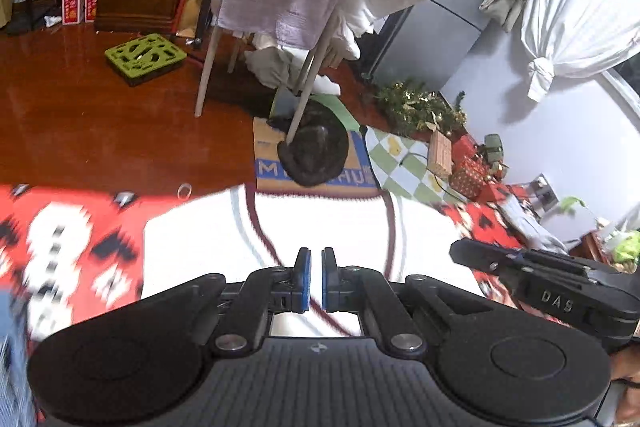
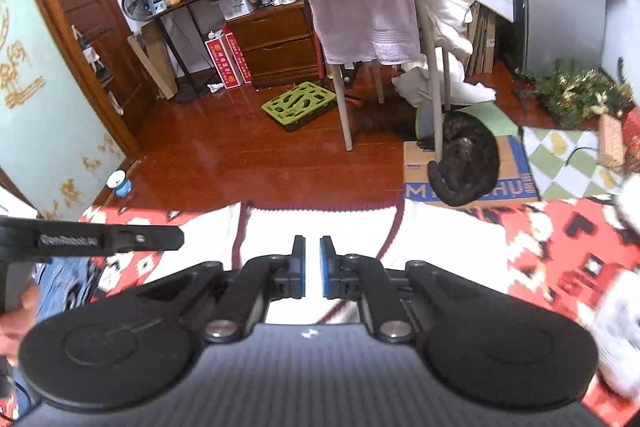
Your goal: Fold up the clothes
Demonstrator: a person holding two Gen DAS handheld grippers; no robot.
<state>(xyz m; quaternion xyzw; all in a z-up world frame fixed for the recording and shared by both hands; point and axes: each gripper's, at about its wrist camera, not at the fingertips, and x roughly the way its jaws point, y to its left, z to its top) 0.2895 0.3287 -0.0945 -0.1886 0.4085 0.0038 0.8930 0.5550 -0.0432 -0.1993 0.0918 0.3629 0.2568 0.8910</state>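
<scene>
While I hold both tongs low over the white garment (image 1: 320, 227), my left gripper (image 1: 315, 277) and right gripper (image 2: 312, 267) keep only a narrow gap and pinch nothing, I think to reach its edges next. It lies flat on the red patterned blanket (image 1: 60, 239), white with dark red stripes.

The white garment (image 1: 320, 223) looks like soft knit cloth, matt, with maroon ribbed trim. It lies on a red patterned blanket (image 1: 72, 239) of woven, fuzzy-looking cloth. Both the left gripper (image 1: 315, 279) and the right gripper (image 2: 312, 267) are matt black plastic with ribbed housings, bright metal pivot screws and smooth blue pads. Farther off, the wooden floor (image 2: 240, 155) is glossy reddish-brown, and the flattened cardboard (image 2: 516, 163) is dull paper.
</scene>
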